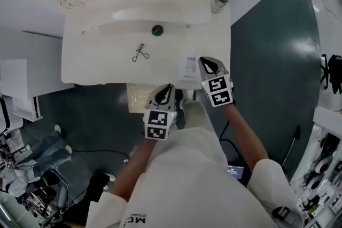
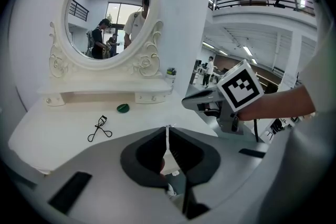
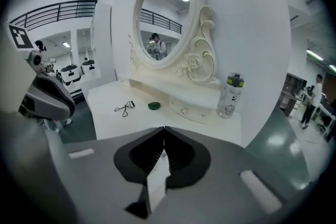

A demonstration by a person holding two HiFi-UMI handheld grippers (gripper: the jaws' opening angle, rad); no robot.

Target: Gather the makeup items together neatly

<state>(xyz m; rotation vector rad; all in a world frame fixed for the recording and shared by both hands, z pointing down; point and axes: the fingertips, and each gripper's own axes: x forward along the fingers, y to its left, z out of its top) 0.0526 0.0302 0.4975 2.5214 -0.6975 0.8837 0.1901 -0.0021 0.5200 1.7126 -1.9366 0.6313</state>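
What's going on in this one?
A person stands at a white dressing table with tongs in each hand. The right tongs are shut on a thin white packet over the table's right end. The left tongs are shut with nothing in them, just off the table's front edge. An eyelash curler and a small round green thing lie apart on the table, not yet gathered.

Left claw [image 2: 168, 128] closed, eyelash curler [image 2: 100, 129], small green item [image 2: 123, 108] on white vanity [image 2: 52, 136]
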